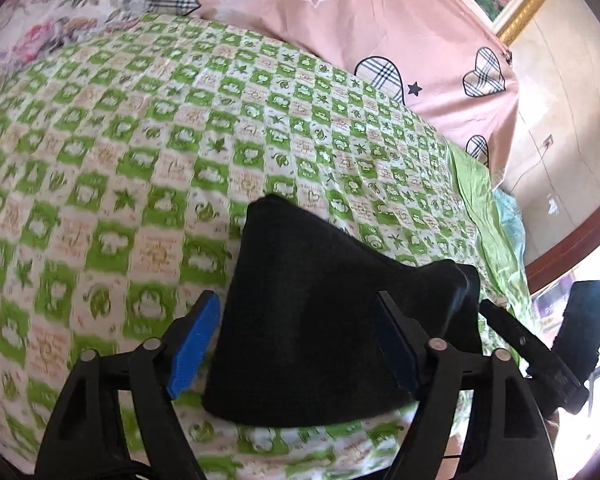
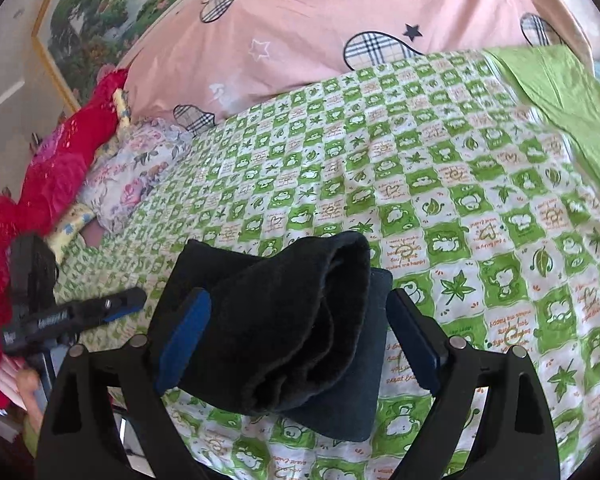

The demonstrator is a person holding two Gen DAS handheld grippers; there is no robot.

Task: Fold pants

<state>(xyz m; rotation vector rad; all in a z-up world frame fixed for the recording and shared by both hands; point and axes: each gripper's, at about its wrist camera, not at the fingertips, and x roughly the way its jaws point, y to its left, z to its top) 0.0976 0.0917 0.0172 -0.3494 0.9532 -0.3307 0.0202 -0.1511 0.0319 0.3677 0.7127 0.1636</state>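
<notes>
While both jaws stand wide, gripping nothing, the dark pants (image 1: 320, 312) lie folded on the checked bedspread (image 1: 140, 160) between the left gripper (image 1: 296, 344) pads; they look soft, thick, floppy. The right gripper (image 2: 296, 340) straddles the rolled edge, the best hold.

Green-checked bedspread (image 2: 480, 184): broad flat open stretch beyond and to both sides of the folded black pants (image 2: 284, 332). Obstacles: pink quilt (image 2: 300, 32) heaped along far edge; floral pillow (image 2: 136, 168) and red fabric (image 2: 52, 176) at one side.
</notes>
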